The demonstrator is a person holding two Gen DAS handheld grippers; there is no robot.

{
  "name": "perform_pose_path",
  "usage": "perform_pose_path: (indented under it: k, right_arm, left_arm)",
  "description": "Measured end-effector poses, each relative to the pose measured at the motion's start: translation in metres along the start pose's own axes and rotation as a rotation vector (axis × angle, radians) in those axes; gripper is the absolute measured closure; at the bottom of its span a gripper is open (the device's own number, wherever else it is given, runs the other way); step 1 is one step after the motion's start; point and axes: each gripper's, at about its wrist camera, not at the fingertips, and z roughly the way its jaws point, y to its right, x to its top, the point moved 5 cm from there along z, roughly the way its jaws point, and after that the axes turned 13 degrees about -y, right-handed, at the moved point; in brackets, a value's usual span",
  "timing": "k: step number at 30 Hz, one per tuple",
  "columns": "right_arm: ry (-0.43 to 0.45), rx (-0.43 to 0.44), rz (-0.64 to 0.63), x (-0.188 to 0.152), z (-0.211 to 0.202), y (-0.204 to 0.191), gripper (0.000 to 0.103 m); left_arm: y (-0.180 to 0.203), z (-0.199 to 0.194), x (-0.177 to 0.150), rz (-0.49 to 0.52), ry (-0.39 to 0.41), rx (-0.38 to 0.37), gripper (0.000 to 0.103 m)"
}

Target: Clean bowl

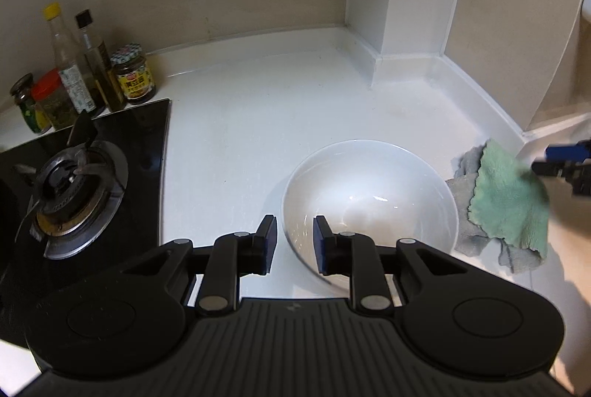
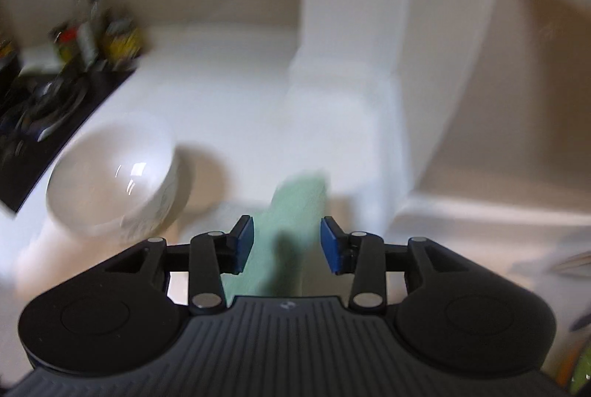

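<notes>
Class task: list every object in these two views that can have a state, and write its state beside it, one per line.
bowl: upright on the counter, no contents visible
cloth: crumpled beside the bowl, not gripped
left gripper: open, straddling the bowl's near rim
right gripper: open, over the cloth
stove burner: unlit
sauce jar: lid on

Two matching black hand-held grippers, blue finger pads

Left gripper [image 1: 294, 243] and right gripper [image 2: 287, 245]: ribbed grey-black body, small logo at 12 o'clock, round housings at 9 and 3, silver pivot pins on linkage arms
</notes>
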Motion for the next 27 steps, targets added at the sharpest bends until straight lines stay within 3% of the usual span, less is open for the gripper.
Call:
perform_pose_path:
  k: [4, 12, 21, 27]
  right_arm:
    - [0.008, 0.001, 0.037, -0.011, -0.01, -0.007, 0.068]
    - [-0.041, 0.061, 0.04, -0.071, -0.017, -0.034, 0.068]
    - [0.014, 0.09, -0.012, -0.111, -0.059, -0.051, 0.068]
    - [0.079, 0.05, -0.055, -0.126, -0.085, -0.052, 0.068]
  left_arm:
    - [0.007, -0.008, -0.018, -0.033, 0.019, -0.016, 0.077]
    - [0.035, -0.029, -0.063, -0.075, 0.018, 0.026, 0.069]
    - [0.062, -0.051, -0.107, -0.108, 0.026, 0.012, 0.069]
    - [0.072, -0.065, -0.132, -0.126, 0.031, 0.012, 0.069]
